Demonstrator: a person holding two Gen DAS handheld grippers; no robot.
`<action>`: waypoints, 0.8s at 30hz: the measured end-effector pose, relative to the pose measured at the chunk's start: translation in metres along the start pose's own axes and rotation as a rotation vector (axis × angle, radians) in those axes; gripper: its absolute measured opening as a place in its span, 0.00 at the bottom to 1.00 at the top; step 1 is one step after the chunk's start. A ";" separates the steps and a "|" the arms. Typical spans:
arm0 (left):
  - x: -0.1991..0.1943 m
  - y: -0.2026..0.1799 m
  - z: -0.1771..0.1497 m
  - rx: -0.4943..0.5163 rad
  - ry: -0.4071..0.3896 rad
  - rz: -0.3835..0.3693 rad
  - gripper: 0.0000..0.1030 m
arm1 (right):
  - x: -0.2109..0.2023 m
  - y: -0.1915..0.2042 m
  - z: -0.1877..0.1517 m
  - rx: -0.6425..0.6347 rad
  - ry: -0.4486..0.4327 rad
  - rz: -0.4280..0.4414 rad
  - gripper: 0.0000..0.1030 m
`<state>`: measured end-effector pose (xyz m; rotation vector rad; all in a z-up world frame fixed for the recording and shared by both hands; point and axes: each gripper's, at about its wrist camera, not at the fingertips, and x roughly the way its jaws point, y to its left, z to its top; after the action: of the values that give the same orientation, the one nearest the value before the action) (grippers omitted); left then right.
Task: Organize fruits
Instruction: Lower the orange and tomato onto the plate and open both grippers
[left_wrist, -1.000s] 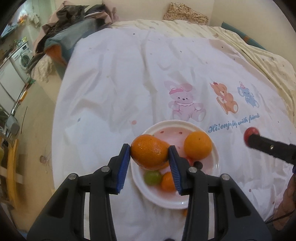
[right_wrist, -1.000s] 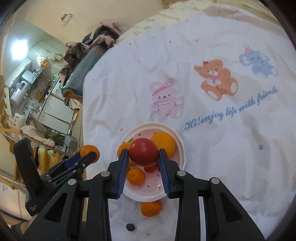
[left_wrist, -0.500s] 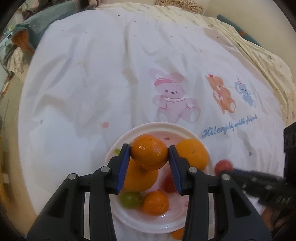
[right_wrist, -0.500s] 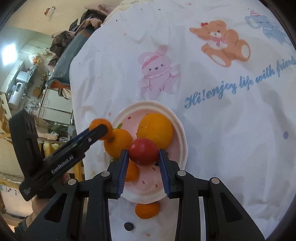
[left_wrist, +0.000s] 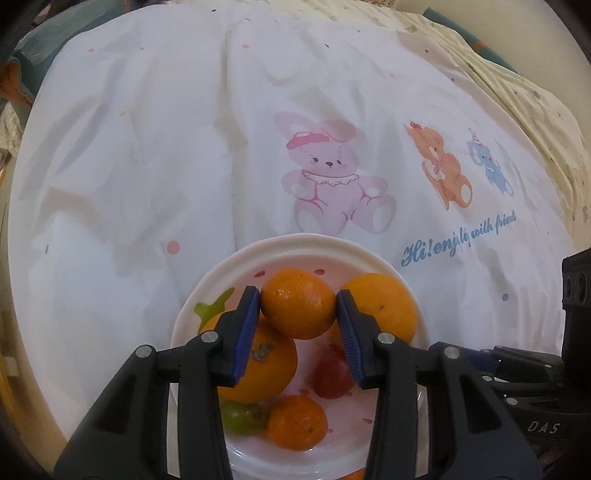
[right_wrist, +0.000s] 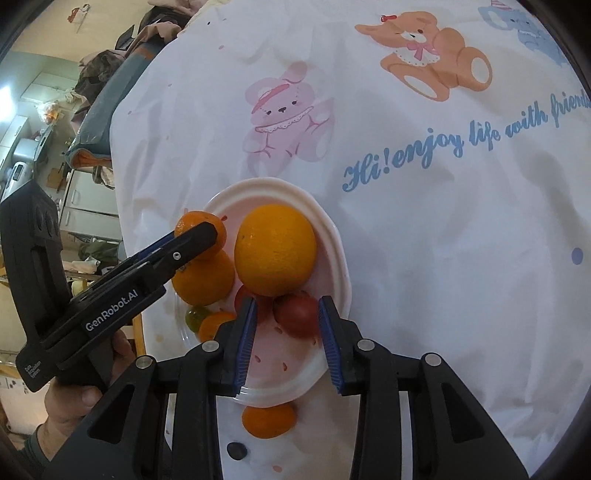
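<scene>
A white plate (left_wrist: 295, 245) (right_wrist: 332, 229) with pink dots sits on the cartoon-print cloth. My left gripper (left_wrist: 298, 316) is shut on a small orange (left_wrist: 298, 308) just above the plate; it also shows in the right wrist view (right_wrist: 195, 225). On the plate lie a big orange (right_wrist: 275, 249), a stemmed orange (left_wrist: 258, 365), a small orange (left_wrist: 297, 422), a green fruit (left_wrist: 242, 419) and a red fruit (right_wrist: 297, 314). My right gripper (right_wrist: 286, 334) is open, its jaws wide on either side of the red fruit, which rests on the plate.
Another small orange (right_wrist: 267, 421) and a dark small object (right_wrist: 236, 450) lie on the cloth in front of the plate. The cloth's left edge drops off to the floor and kitchen furniture (right_wrist: 33, 155). Clothes are piled at the far left (right_wrist: 107, 62).
My right gripper lowered the red fruit onto the plate and opened, letting it go. My left gripper moved the small orange forward over the plate and lower.
</scene>
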<state>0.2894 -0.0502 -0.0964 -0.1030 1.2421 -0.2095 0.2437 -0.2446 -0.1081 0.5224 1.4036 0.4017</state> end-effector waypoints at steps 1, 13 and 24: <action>0.000 0.000 0.000 -0.001 0.000 0.003 0.38 | -0.001 0.001 0.000 -0.004 -0.002 -0.004 0.36; -0.010 0.003 0.001 -0.043 -0.015 -0.021 0.71 | -0.016 0.006 -0.003 -0.006 -0.031 -0.055 0.70; -0.048 0.009 -0.009 -0.050 -0.071 -0.013 0.71 | -0.038 0.016 -0.009 -0.028 -0.084 -0.069 0.78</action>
<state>0.2669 -0.0312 -0.0565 -0.1603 1.1760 -0.1849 0.2307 -0.2518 -0.0681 0.4618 1.3300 0.3393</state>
